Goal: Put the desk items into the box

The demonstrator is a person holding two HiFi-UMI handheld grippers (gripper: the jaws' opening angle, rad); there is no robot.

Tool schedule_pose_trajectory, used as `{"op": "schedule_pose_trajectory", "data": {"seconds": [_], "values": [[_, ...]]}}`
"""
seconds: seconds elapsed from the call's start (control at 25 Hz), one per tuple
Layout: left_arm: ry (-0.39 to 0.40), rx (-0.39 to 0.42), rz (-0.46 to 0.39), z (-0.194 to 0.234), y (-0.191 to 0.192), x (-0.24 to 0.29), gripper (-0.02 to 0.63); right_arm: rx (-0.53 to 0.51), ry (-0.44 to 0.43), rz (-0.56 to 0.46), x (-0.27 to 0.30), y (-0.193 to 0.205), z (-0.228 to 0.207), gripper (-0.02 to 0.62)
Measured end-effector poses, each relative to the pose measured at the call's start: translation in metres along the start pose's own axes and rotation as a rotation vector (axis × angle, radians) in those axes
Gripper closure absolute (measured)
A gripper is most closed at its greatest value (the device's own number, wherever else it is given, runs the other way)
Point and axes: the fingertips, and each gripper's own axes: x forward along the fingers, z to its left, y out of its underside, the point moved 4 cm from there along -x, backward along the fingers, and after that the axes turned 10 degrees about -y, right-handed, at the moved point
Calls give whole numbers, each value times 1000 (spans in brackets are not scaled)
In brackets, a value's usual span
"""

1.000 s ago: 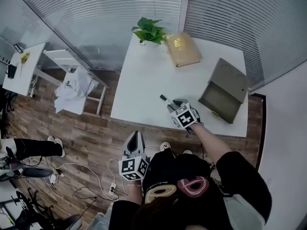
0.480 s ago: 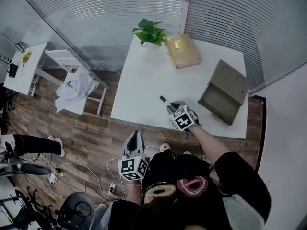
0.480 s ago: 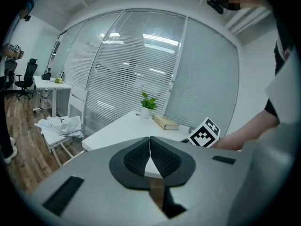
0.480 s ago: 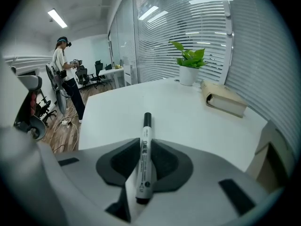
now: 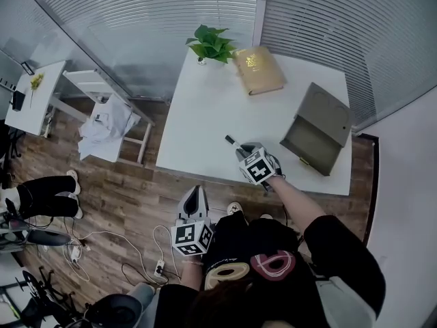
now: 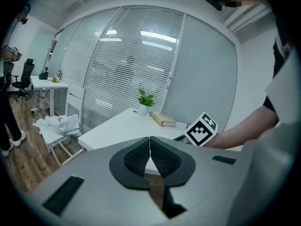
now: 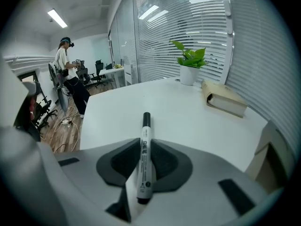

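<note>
Just been closing the right gripper (image 5: 243, 154) jaws onto the white plastic marker pen with black cap (image 7: 145, 145); now pinched mid-barrel between both dark pads, cap end poking forward. Reads as pick done, carry to box next. Located close to the near edge of the white rectangular worktop (image 5: 205, 108), roughly mid-length; cannot tell whether lifted clear or touching. Parked off the near edge over the wood floor (image 5: 130, 190): left gripper (image 6: 150, 147), clenched pad to pad, nothing between. Standing by the right edge, near the right gripper: grey-brown cardboard box with raised lid (image 5: 317, 132). Toward the far edge: 1 tan hardback book (image 5: 259, 70); at the far left corner: small green potted plant in white pot (image 5: 210, 44). Bare worktop between pen and box, no obstacle on that short path. Need to rise over the box's front wall; near edge close under the gripper, so risk of dropping the pen to the floor there.
</note>
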Motion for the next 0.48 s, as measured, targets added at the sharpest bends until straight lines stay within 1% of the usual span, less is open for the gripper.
{"op": "schedule_pose_trajectory", "data": {"seconds": [0.16, 0.48], "values": [[17, 16, 11, -6, 2, 0, 589, -15, 26, -39, -9, -2, 2, 520], [61, 36, 20, -21, 4, 4, 589, -8, 34, -118, -35, -8, 7, 520]]}}
